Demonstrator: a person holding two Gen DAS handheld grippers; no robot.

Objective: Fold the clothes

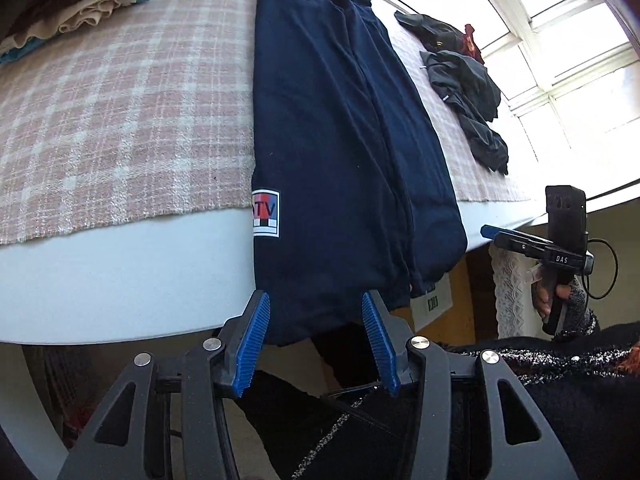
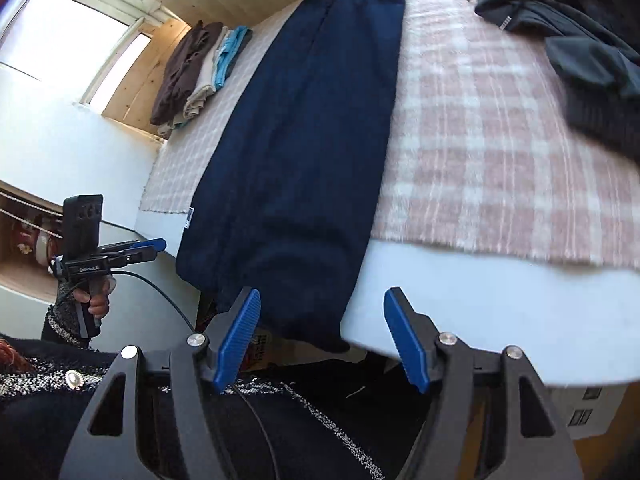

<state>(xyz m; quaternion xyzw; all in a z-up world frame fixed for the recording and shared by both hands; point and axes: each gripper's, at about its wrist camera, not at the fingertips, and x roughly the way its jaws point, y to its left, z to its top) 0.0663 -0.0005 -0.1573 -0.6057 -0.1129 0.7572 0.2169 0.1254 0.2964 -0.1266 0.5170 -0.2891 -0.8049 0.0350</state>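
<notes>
Left wrist view, left claw [image 1: 314, 334]: your ribbed blue pads stand apart, empty, just below the hanging hem of the navy garment [image 1: 340, 140].
Right claw [image 2: 320, 332]: spread wide too, holding nothing, under the same hem.
Navy garment: folded into a long soft strip across the plaid blanket [image 1: 120, 120], its end drooping over the white tabletop [image 1: 120, 272] edge; a small square logo patch [image 1: 265, 213] sits at one side.
Around it: a folded stack [image 2: 200, 68] of brown, beige and teal cloth on one side, a crumpled dark heap [image 1: 468, 92] on the other, both well apart from the garment.
Blanket: fuzzy, pink-and-cream checks.
</notes>
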